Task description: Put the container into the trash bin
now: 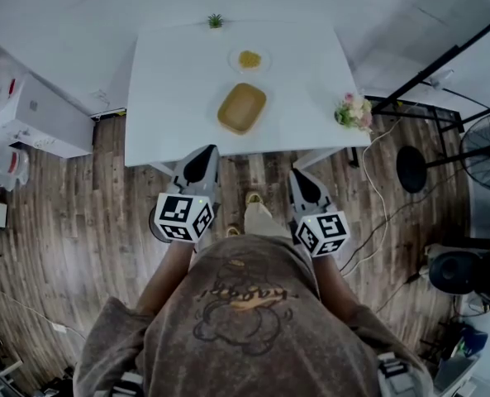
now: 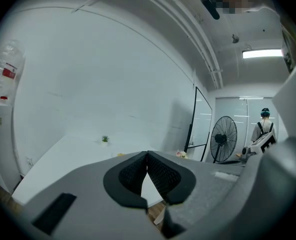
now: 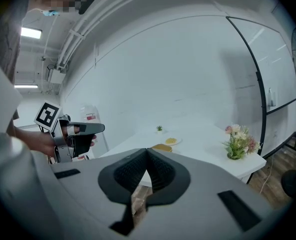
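The brown, shallow container lies empty on the white table, near its middle; in the right gripper view the container shows just beyond my jaws. My left gripper hangs shut and empty at the table's front edge, short of the container. My right gripper is shut too, holds nothing, and hovers over the floor just in front of the table. In their own views, the left gripper and right gripper have their pads pressed together. A dark round thing on the floor is mostly hidden under the left gripper.
Behind the container stand a small plate with yellow food and a tiny potted plant. A bunch of flowers sits at the table's right edge. Fans and cables crowd the floor at right. White boxes stand at left.
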Motion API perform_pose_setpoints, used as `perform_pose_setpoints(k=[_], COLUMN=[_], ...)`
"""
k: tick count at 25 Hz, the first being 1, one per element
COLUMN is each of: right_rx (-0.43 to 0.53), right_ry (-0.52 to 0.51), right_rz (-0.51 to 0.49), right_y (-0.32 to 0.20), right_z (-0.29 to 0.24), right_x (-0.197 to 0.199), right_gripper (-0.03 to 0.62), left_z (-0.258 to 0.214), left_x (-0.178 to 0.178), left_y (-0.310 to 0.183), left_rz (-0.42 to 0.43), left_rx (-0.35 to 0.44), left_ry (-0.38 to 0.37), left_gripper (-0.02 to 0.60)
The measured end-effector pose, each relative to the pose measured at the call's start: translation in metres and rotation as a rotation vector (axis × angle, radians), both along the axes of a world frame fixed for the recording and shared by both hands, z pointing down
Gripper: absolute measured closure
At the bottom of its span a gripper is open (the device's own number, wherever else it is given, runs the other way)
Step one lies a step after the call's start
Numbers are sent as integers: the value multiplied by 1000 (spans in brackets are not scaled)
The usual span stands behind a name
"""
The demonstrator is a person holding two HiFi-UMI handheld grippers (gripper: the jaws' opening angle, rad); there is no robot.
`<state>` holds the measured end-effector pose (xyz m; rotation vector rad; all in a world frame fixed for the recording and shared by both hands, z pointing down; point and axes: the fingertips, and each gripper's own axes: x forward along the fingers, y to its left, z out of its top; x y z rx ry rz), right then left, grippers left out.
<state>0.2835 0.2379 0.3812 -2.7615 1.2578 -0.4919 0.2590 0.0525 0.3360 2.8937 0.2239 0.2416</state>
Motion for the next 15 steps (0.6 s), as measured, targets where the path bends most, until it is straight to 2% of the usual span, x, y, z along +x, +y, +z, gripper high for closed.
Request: perform_pose_setpoints(k=[15], right_rx=[24], right_ry=[-10], right_rz=[-25], right_y=[-17], right_z=[5], right_x=[69], right_gripper=[599], left_z=[7], left_x=[63], left_y=[-13], left_rz=[-26], left_rx=[16], left_ry=[-18], left_gripper=[577])
